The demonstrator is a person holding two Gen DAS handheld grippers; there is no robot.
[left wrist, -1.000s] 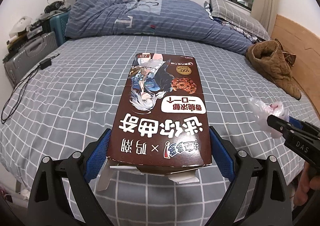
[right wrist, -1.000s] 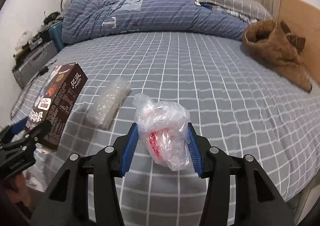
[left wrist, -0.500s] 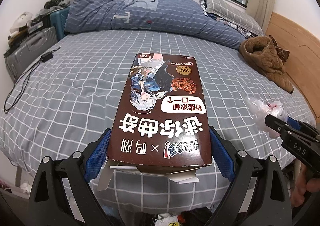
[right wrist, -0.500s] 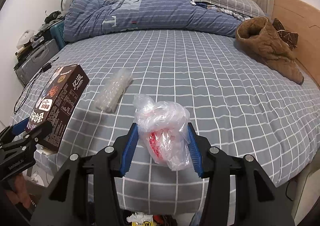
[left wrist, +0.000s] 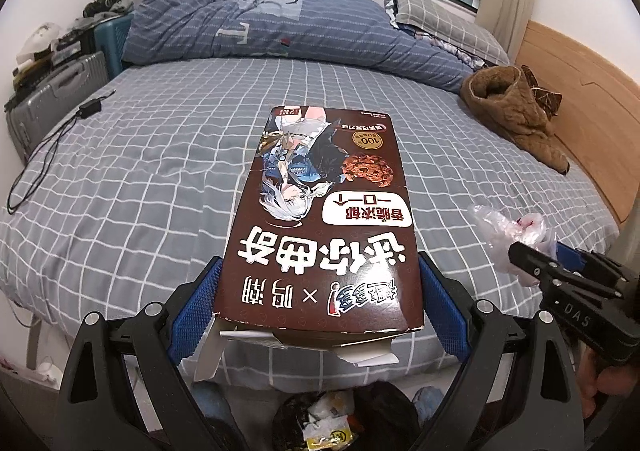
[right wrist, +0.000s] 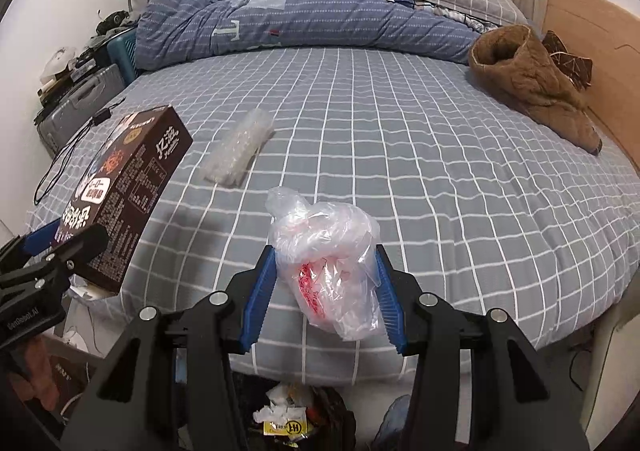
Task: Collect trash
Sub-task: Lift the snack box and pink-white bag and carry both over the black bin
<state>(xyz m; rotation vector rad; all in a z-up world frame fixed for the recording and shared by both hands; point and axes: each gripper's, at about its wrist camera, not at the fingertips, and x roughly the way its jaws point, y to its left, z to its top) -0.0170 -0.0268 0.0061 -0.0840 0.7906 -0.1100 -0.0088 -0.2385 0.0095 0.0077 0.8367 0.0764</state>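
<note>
The left gripper [left wrist: 320, 299] has its jaws closed on the sides of a brown cookie box [left wrist: 324, 219], which lies flat between the blue pads and reaches forward from them over the checked bed [left wrist: 160, 171]. The box's near end is open, with white torn flaps hanging just behind the jaws. The right gripper [right wrist: 326, 291] holds a crumpled clear plastic bag [right wrist: 328, 263] with red print; the jaws stand at a middling width, pressed against the bag on both sides.

Only the right wrist view shows a clear plastic tray [right wrist: 238, 149] lying on the bed, well ahead of the right jaws and to their left, beyond the far end of the box. In the left wrist view the box covers that spot. The right view also shows the box's dark side panel with small print, while the left view gives its printed top face. Each view catches the other gripper at its edge.

Below and behind both pairs of jaws, at the foot of the bed, a dark trash bin [right wrist: 304, 419] stands on the floor. In it lie white crumpled paper and a yellow wrapper [left wrist: 328, 437]. A brown jacket [right wrist: 536, 83] lies far ahead on the right by the wooden headboard [left wrist: 576, 91].
</note>
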